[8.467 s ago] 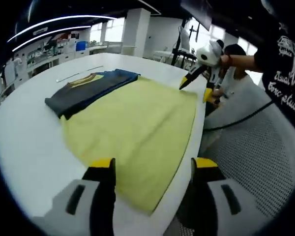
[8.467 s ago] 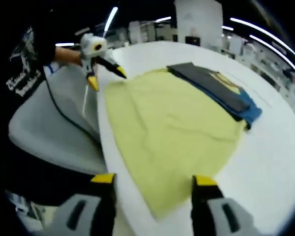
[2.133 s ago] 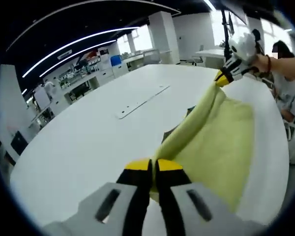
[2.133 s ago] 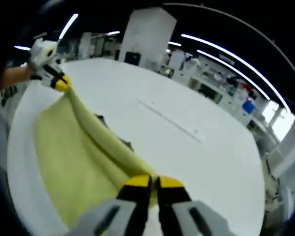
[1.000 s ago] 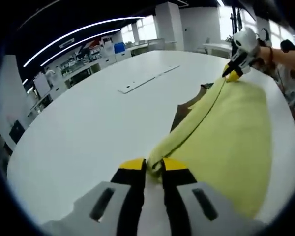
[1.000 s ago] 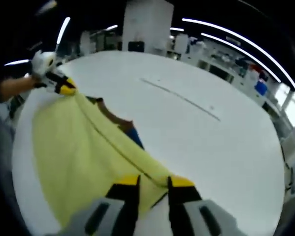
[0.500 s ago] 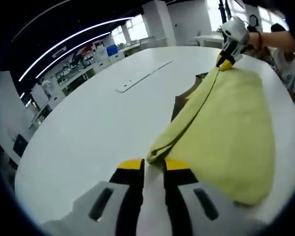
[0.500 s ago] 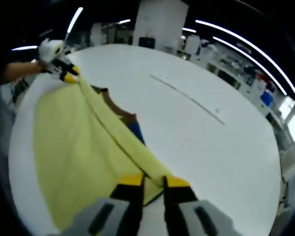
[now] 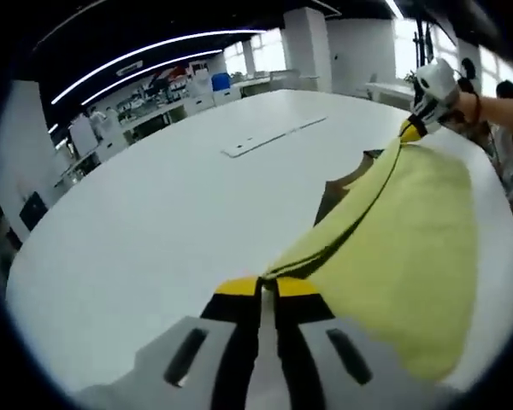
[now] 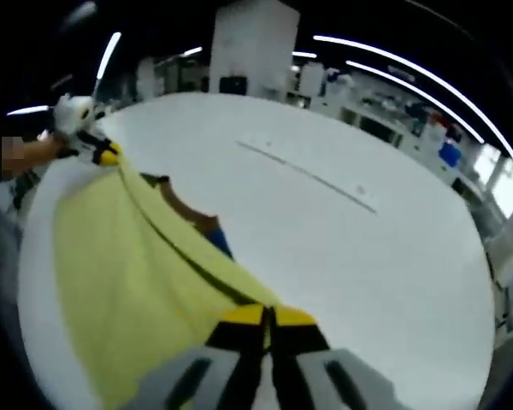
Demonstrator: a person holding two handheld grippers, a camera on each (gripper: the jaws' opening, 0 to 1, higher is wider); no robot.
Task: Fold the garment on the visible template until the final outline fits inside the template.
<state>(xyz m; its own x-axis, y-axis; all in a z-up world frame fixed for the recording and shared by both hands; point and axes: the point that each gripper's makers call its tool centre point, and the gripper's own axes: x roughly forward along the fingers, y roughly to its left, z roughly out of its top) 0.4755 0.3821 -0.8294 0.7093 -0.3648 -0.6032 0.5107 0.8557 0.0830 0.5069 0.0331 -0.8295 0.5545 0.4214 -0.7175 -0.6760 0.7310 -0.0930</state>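
The left claw [image 9: 267, 286] is closed on one corner of the yellow garment [image 9: 410, 256], pinching its edge above the white worktop [image 9: 154, 222]. The cloth runs in a taut ridge across to the right claw [image 10: 268, 317], closed on the other corner. Beneath the ridge a dark garment [image 10: 184, 205] peeks out. The yellow sheet drapes toward the worktop's near edge.

Wide bare white table [image 9: 137, 222] open beyond the yellow cloth [image 9: 402, 256], crossed only by a thin flat strip [image 9: 274, 137] lying further out
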